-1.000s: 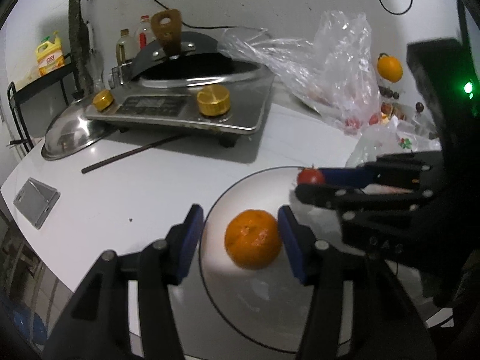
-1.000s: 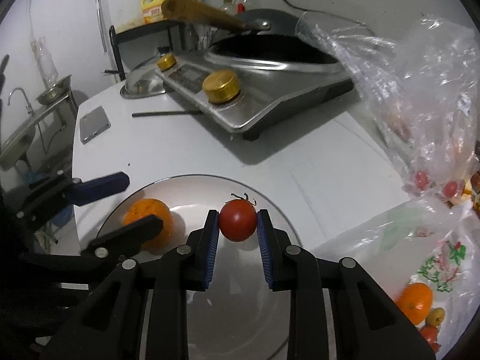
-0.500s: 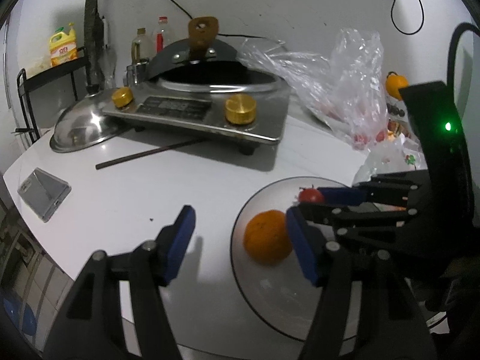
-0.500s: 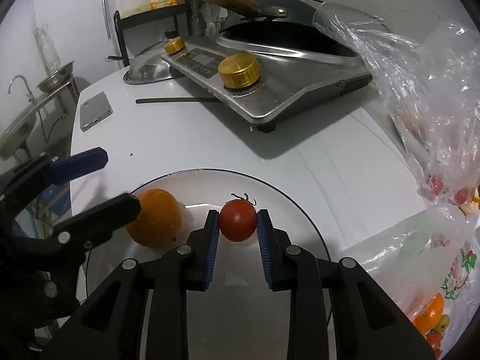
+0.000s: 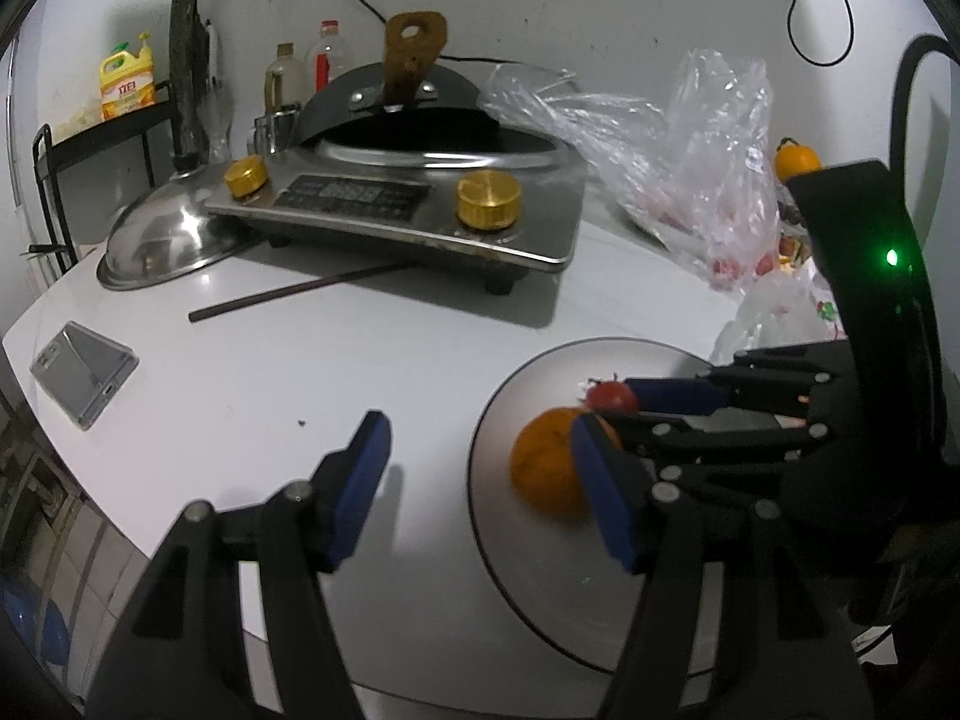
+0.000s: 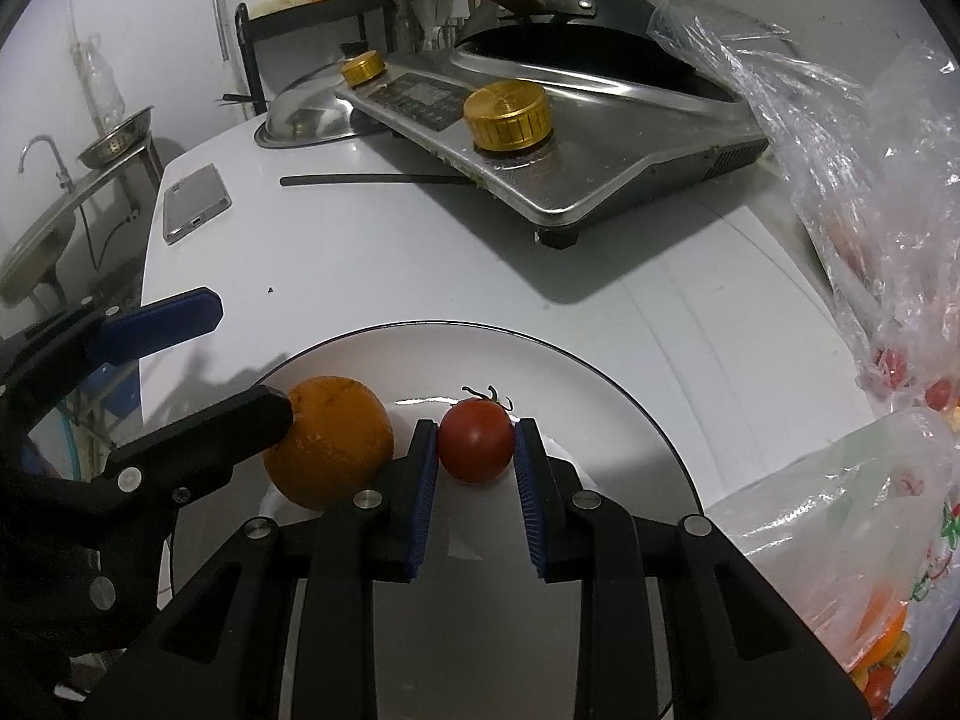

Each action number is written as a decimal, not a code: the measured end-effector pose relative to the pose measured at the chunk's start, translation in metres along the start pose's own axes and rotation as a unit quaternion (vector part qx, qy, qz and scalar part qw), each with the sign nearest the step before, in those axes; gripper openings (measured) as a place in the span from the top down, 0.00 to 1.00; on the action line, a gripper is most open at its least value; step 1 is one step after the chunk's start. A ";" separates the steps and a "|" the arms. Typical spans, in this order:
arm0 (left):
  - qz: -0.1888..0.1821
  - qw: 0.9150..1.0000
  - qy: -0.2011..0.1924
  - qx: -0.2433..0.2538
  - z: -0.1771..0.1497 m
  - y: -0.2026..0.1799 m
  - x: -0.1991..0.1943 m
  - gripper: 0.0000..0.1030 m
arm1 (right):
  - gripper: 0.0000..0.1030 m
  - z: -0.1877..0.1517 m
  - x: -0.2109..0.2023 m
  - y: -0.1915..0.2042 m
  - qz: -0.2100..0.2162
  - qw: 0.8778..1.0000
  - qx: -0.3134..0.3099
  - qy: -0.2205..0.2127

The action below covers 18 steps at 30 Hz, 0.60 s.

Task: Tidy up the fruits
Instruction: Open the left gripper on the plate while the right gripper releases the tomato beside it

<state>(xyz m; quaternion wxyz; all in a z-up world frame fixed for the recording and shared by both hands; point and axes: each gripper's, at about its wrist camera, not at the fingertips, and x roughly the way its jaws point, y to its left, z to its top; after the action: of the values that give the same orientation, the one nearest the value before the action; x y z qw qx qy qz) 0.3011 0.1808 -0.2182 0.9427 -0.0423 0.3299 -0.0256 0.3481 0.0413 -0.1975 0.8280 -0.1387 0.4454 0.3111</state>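
Observation:
An orange point(image 5: 549, 468) point(image 6: 330, 441) lies on the left part of a white plate point(image 5: 600, 588) point(image 6: 606, 396). My left gripper point(image 5: 480, 480) is open and empty, left of the orange; its right finger point(image 5: 600, 498) stands in front of the fruit. My right gripper point(image 6: 474, 438) is shut on a small red tomato point(image 6: 477, 441) point(image 5: 612, 399) and holds it low over the plate, just right of the orange.
An induction cooker point(image 5: 420, 198) with a wok stands at the back, a steel lid point(image 5: 162, 240) to its left. A chopstick point(image 5: 300, 294) and a phone point(image 5: 81, 372) lie on the white table. Plastic bags with fruit point(image 6: 870, 192) point(image 5: 690, 168) are at the right.
My left gripper has drawn back and to the left, off the orange, which stays on the plate. My right gripper has lowered the tomato toward the plate beside the orange.

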 end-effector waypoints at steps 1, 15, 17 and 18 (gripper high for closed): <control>0.000 1.000 0.000 0.000 0.000 0.000 0.000 0.38 | 0.73 0.000 0.001 0.000 0.001 1.000 0.001 0.000; 0.007 1.000 -0.007 0.005 0.003 -0.010 -0.012 0.38 | 0.61 -0.002 -0.017 -0.007 -0.003 1.000 0.018 -0.012; 0.008 1.000 -0.010 0.006 0.003 -0.013 -0.016 0.38 | 0.61 -0.002 -0.022 -0.008 -0.005 1.000 0.019 -0.017; 0.008 1.000 -0.011 0.007 0.003 -0.014 -0.018 0.38 | 0.61 -0.002 -0.026 -0.008 -0.005 1.000 0.019 -0.020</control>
<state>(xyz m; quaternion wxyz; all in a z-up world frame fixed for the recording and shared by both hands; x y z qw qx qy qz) 0.2890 0.1689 -0.2036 0.9466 -0.0334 0.3200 -0.0201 0.3410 0.0241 -0.1781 0.8409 -0.1188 0.4339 0.3007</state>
